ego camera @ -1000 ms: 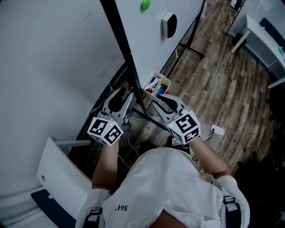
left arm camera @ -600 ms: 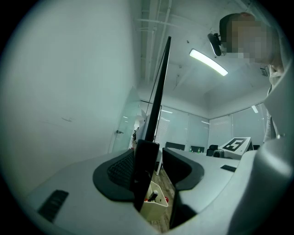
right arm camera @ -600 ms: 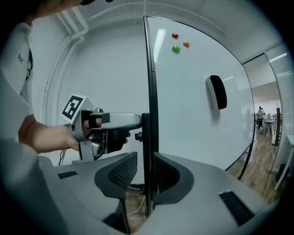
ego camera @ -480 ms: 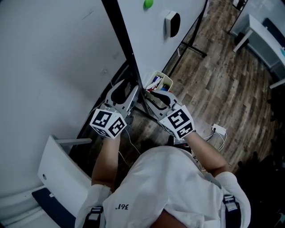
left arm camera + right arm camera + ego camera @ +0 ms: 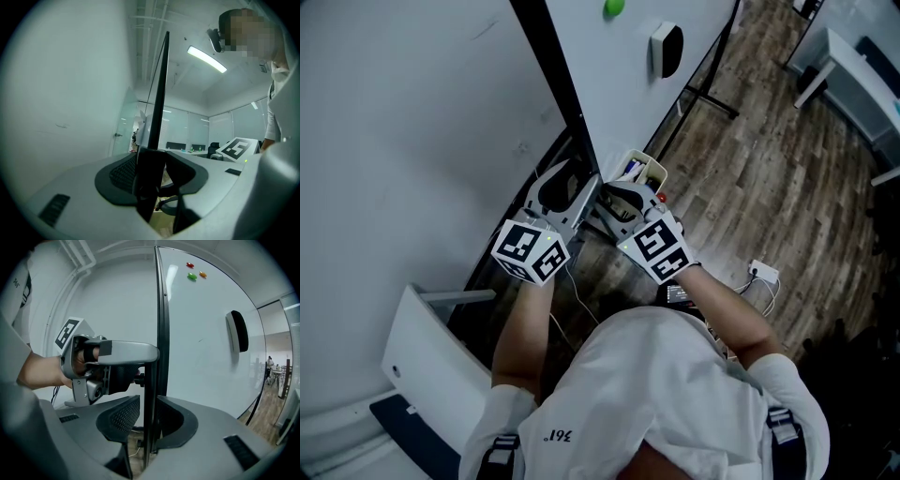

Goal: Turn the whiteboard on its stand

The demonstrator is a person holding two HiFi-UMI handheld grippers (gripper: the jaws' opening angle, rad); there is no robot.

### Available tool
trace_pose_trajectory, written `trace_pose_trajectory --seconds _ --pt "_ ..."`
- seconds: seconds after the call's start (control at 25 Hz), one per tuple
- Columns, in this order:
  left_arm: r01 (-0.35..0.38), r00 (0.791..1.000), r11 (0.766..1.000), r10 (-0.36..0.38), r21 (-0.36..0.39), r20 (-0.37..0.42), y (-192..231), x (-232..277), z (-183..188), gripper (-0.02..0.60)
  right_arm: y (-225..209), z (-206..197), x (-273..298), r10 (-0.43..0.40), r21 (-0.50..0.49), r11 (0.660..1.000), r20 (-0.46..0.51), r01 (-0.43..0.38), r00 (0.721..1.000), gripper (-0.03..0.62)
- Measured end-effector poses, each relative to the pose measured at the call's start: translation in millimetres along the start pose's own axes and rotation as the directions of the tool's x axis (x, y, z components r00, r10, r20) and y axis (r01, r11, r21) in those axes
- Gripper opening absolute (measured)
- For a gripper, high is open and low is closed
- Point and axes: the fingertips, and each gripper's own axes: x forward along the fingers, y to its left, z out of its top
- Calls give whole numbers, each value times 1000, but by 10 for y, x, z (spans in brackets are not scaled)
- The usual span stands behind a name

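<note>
The whiteboard [image 5: 619,75] stands almost edge-on to me, and its black side frame [image 5: 558,84] runs down between my two grippers. My left gripper [image 5: 572,183] is on the wall side of that frame, my right gripper [image 5: 619,197] on the board's face side. In the left gripper view the frame [image 5: 157,103] sits between the wide jaws of the left gripper [image 5: 152,176], with a gap on its right. The right gripper [image 5: 149,423] also straddles the frame [image 5: 161,333], with a thin gap at its left pad. The left gripper [image 5: 112,362] shows just beyond.
An eraser [image 5: 666,49] and a green magnet [image 5: 613,7] stick to the board. A small box of markers [image 5: 642,169] hangs by the right gripper. A stand leg [image 5: 708,89] crosses the wooden floor. The white wall [image 5: 412,112] is close at left. Cables [image 5: 759,275] lie at right.
My right gripper has swung left and forward onto the board's frame edge. My left gripper has pushed a little further along the frame and its jaws stand wider.
</note>
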Motion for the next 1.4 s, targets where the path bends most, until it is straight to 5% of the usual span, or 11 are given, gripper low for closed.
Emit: trace_pose_trajectory --seconds 1.0,1.4 --pt "68 998 991 -67 112 -14 -56 70 60 207 -65 -150 236 -20 -4 1000 -39 20 999 137" --pt "75 997 995 -75 64 -4 -25 222 85 192 -66 -153 243 -2 11 1000 -32 3 999 138"
